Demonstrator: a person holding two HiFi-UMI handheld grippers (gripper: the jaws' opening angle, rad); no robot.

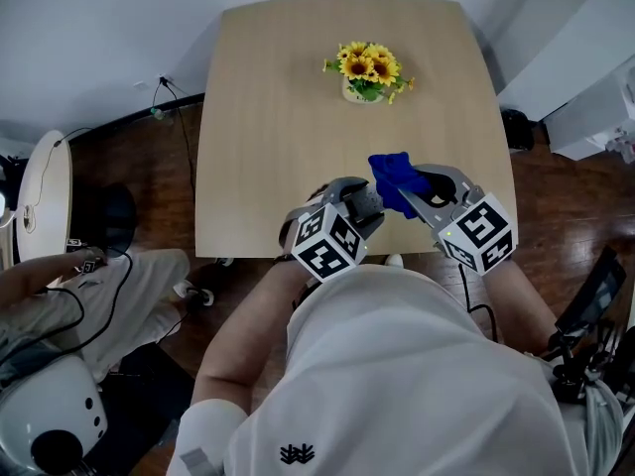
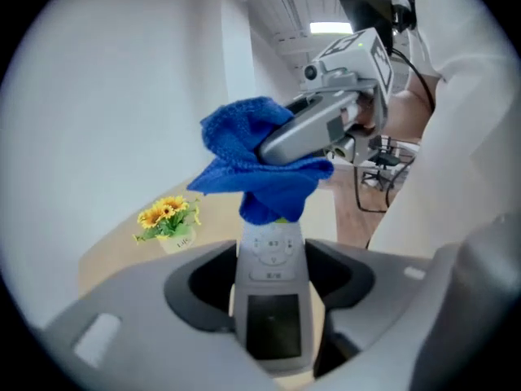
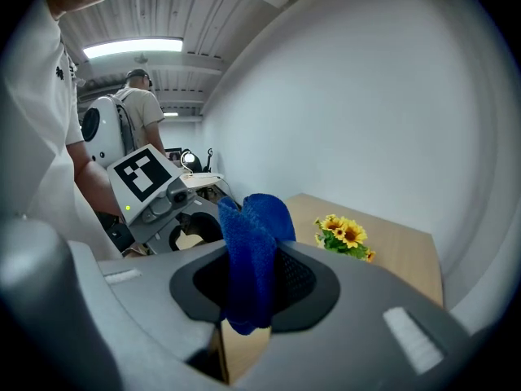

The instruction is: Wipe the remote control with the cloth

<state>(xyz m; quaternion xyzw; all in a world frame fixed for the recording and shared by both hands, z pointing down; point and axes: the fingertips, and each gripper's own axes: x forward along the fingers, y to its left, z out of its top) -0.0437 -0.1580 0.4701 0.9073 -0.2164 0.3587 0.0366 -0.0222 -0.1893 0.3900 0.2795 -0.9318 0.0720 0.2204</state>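
A grey remote control [image 2: 272,300] with a dark screen and buttons stands lengthwise between the jaws of my left gripper [image 2: 273,277], which is shut on it. A blue cloth [image 2: 244,149] covers the remote's far end. My right gripper [image 3: 256,277] is shut on that cloth [image 3: 252,255], which hangs folded between its jaws. In the head view both grippers are held above the table's near edge, the left gripper [image 1: 359,209] beside the right gripper [image 1: 417,192], with the cloth [image 1: 390,175] between them. The remote itself is hidden there.
A small pot of sunflowers [image 1: 369,70] stands at the far middle of the light wooden table [image 1: 268,117]. A seated person [image 1: 69,286] and a round white table [image 1: 45,196] are at the left. White cabinets [image 1: 585,67] stand at the right.
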